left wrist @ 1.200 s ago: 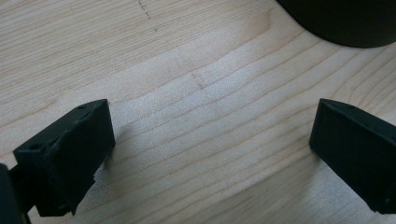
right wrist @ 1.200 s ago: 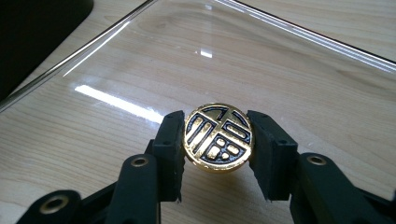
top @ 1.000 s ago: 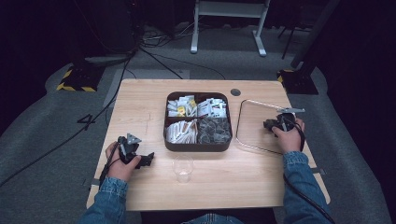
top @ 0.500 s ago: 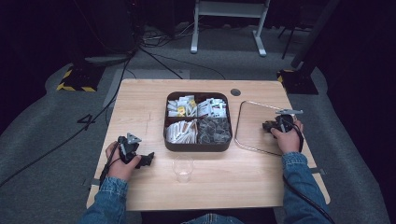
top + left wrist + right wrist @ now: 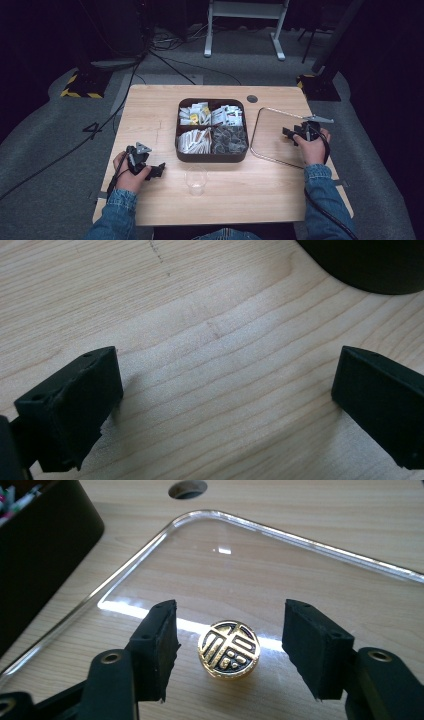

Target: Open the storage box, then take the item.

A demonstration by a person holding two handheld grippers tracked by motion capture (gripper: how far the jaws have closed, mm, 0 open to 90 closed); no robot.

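A clear lid with a gold-and-black knob lies flat on the table, at 3 o'clock from the compartment box. It is probably glass or acrylic, so stiff, slick and breakable; the knob is the sound hold. The right gripper straddles that knob, jaws spread and apparently not touching. The left gripper rests wide apart over bare wood, at 9 o'clock from a clear cup.

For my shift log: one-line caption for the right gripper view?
Right gripper, jaws open, straddling the gold-and-black knob on a clear lid.
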